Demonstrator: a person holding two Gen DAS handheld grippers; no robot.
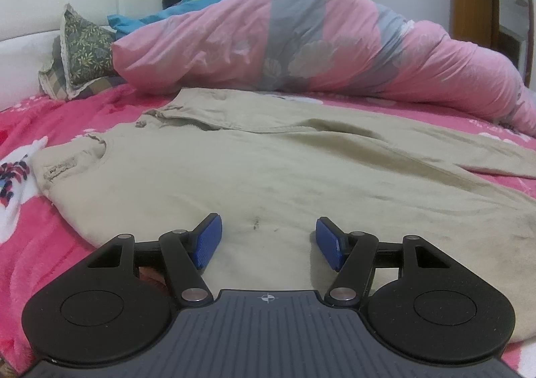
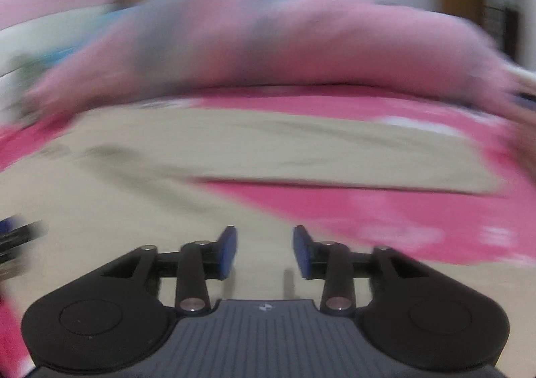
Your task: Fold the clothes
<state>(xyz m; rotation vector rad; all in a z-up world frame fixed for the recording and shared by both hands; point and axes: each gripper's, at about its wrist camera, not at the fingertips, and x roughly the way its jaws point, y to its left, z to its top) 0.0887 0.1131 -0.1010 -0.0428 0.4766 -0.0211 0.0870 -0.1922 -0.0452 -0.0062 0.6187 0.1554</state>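
Right now my left hand-held gripper point(image 1: 268, 240) hangs spread wide over the beige garment point(image 1: 268, 163), which lies flat on the pink bed point(image 1: 50, 244). My right hand-held gripper point(image 2: 264, 252), jaws apart and empty, hovers above the same garment in a blurred view.

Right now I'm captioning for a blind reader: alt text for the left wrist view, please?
The open left gripper hovers low over beige trousers spread on a pink bedsheet. Behind lies a pink quilt.
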